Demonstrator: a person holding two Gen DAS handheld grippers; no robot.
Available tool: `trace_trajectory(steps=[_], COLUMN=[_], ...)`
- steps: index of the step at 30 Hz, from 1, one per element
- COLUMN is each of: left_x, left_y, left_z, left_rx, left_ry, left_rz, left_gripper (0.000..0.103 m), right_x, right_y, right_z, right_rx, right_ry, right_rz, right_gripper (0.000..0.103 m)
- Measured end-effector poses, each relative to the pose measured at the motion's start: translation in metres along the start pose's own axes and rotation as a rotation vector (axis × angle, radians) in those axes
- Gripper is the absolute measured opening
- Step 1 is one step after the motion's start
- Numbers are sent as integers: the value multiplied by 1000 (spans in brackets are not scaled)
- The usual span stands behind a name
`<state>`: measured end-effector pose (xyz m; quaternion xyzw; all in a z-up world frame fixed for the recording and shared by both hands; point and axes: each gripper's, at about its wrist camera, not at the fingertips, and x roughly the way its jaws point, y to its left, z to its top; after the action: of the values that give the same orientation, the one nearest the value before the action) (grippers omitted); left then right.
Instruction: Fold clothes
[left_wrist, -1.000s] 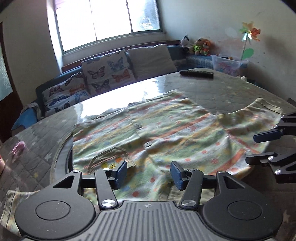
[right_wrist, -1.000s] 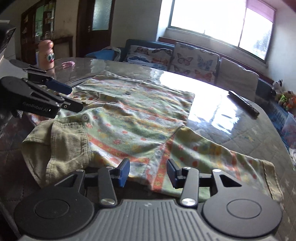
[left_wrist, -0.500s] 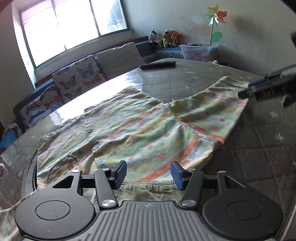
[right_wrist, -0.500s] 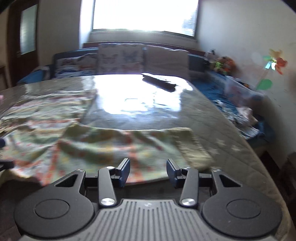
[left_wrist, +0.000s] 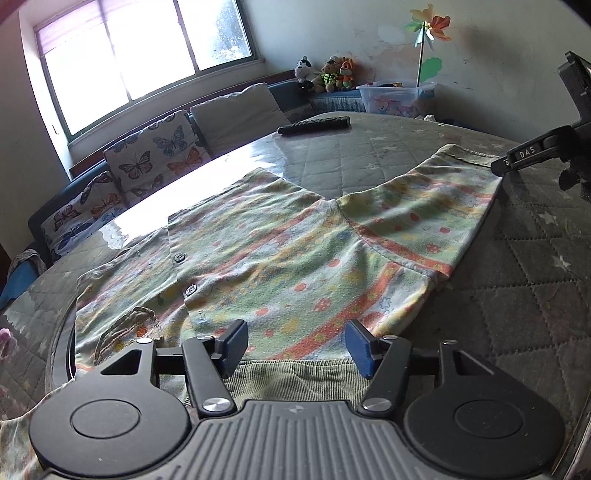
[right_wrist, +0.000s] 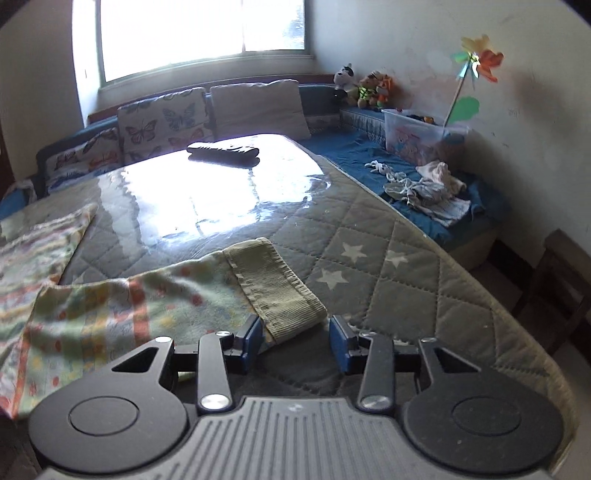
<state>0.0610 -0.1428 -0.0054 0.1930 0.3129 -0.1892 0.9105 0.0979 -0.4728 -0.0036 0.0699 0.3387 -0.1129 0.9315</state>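
Two grippers, one sleeve: catch the cuff before lifting

Both grippers work a patterned shirt (left_wrist: 280, 258) spread flat, buttons up, on the quilted table (left_wrist: 517, 295). The right gripper (right_wrist: 295, 343) sits at the end of the outstretched sleeve, with the ribbed cuff (right_wrist: 277, 295) reaching in between its blue pads. Its jaws are closing, but a gap shows on the right side of the cuff, so nothing is pinched yet. The left gripper (left_wrist: 295, 345) hovers over the ribbed collar (left_wrist: 295, 376) at the near edge of the shirt; its jaws are opening, with cloth below them and nothing held.

For a clean sleeve fold, the right jaws should probably take the cuff squarely, both layers together, rather than nip one corner; a corner grip would likely let the sleeve twist as it travels. Pushing slightly deeper before the pads meet would help. The left gripper would do well to pin the shirt near the shoulder seam, so the body does not drag across the glossy table cover when the sleeve comes over. A low carry across the chest should keep the fold flat.
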Motion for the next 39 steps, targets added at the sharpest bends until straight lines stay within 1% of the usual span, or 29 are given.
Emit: trace_trajectory(steps=[2,3,4,6,8,10,14,20,24,28,30,33,37,39], left_x=[0,0,0,0,0,-1,-2,-6,-16,-26,-30,-37,-48,-52], left_y=[1,1,1,1,1,2,3,6,18,36,45,61,78,85], left_z=[0,1,1,1,1,2,3,2,4,5,3,-4,-16,-24], left_rx=[-3,-4,-4,-3,-4,-7,-11,-24,-49,-93,-119,-161,-211,-231], left_ry=[2,3,3,4,4,0,-6,-13,-43,-66,-71,-76,-80,-80], left_rz=[3,4,5,6,7,5,4,3,21,57,80,112,147,160], left_gripper=[66,66,66,67,67,68,72,72,72,72,72,72,72,72], right_x=[1,2,3,3,1,-2,-7,7,-14,-44,-59,-79,-99,-110], right_y=[-2,-3,-1,2,5,8,10,12,18,38,55,89,133,166], right_z=[1,1,2,3,4,9,21,14,26,49,59,69,73,72], right_rx=[24,34,36,41,29,17,6,2,-10,-42,-74,-140,-224,-283], right_ry=[-10,-14,-15,-17,-28,-51,-91,-33,-92,-170,-202,-240,-271,-280], right_rz=[1,2,8,19,19,18,18,7,34,113,164,247,345,419], right_gripper=[38,30,25,11,7,6,6,6,6,5,5,5,5,5])
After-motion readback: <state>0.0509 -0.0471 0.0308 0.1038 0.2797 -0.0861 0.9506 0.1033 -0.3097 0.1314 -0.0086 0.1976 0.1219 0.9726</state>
